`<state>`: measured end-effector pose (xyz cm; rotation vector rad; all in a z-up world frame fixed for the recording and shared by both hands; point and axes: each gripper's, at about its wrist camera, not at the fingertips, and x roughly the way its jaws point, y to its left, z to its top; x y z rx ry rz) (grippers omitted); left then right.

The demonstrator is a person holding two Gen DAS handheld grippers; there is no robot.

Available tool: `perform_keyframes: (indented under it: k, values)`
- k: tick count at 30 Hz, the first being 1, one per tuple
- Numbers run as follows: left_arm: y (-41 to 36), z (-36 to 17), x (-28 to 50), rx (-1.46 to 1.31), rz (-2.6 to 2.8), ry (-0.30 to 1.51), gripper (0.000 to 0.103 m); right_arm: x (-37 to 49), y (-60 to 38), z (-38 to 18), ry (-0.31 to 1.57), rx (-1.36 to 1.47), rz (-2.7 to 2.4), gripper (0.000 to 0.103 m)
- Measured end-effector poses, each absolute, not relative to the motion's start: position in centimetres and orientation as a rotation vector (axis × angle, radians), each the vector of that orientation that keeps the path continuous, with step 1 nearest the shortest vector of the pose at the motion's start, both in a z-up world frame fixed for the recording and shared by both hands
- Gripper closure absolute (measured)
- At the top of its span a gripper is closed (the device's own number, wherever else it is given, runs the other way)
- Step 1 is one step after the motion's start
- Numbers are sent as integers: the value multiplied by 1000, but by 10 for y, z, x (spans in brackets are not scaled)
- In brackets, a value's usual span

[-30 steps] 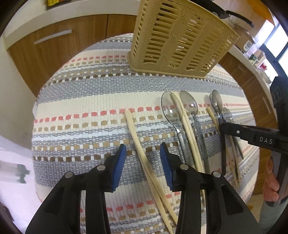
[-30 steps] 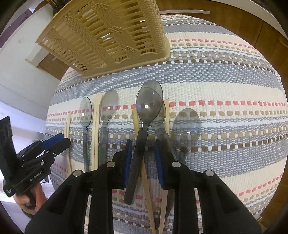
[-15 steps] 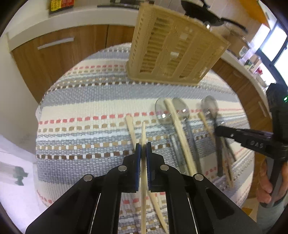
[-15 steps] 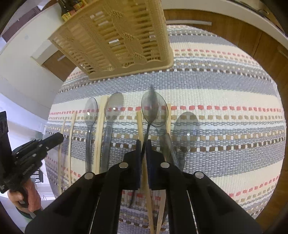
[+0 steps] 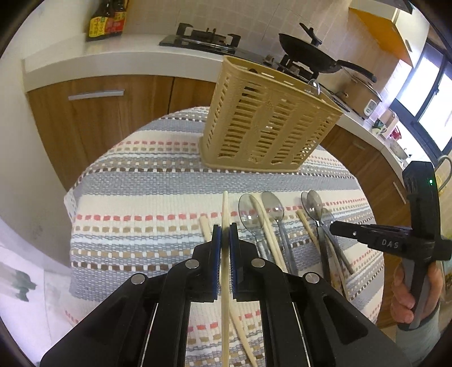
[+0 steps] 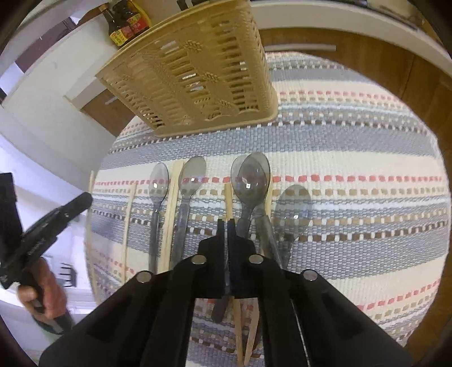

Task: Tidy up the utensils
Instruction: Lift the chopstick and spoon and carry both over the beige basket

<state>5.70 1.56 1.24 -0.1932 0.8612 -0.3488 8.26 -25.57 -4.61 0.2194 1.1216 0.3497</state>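
Note:
My left gripper is shut on a pale chopstick, held off the striped mat with its tip pointing at the beige slotted holder. My right gripper has a smoky grey spoon by the handle; its jaws are opening slightly, and the handle still runs between the pads and out below. From the left wrist view the right gripper hovers over the right-hand spoons. The left gripper shows at the left edge of the right wrist view.
Several more grey spoons and chopsticks lie side by side on the mat, handles toward me. The holder stands at the mat's far edge. Behind it are wooden cabinets, a stove with a black pan and sauce bottles.
The left jaws closed on a chopstick and lifted it off the mat. The right jaws closed on the middle spoon's handle, and the spoon tipped up.

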Motion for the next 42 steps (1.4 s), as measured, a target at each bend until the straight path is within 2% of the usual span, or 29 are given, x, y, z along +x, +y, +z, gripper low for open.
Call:
perform_keyframes:
  k: [1, 3, 5, 8, 10, 14, 17, 25, 31, 42]
  values:
    - [15, 10, 59, -196, -352, 866, 99, 84, -257, -47, 1132, 219, 355, 91]
    - [15, 7, 60, -197, -358, 872, 99, 85, -256, -52, 1157, 217, 360, 70]
    - [13, 3, 62, -195, -364, 876, 99, 85, -253, -56, 1162, 206, 346, 63]
    - [10, 1, 63, -187, -373, 877, 99, 88, -249, -61, 1186, 173, 312, 63]
    - [10, 0, 64, -188, -375, 876, 99, 91, -247, -62, 1199, 167, 300, 69]
    - [8, -1, 66, -187, -383, 875, 99, 98, -241, -68, 1220, 144, 272, 74]
    - [6, -2, 66, -181, -386, 874, 99, 100, -235, -68, 1233, 116, 275, 92]
    - [8, 6, 66, -192, -390, 832, 99, 84, -229, -52, 1134, 53, 292, 94]
    - [15, 29, 67, -212, -398, 768, 99, 68, -245, -13, 1031, 96, 375, 94]
    - [12, 140, 77, -217, -454, 487, 99, 68, -233, 103, 675, 103, 495, 94]
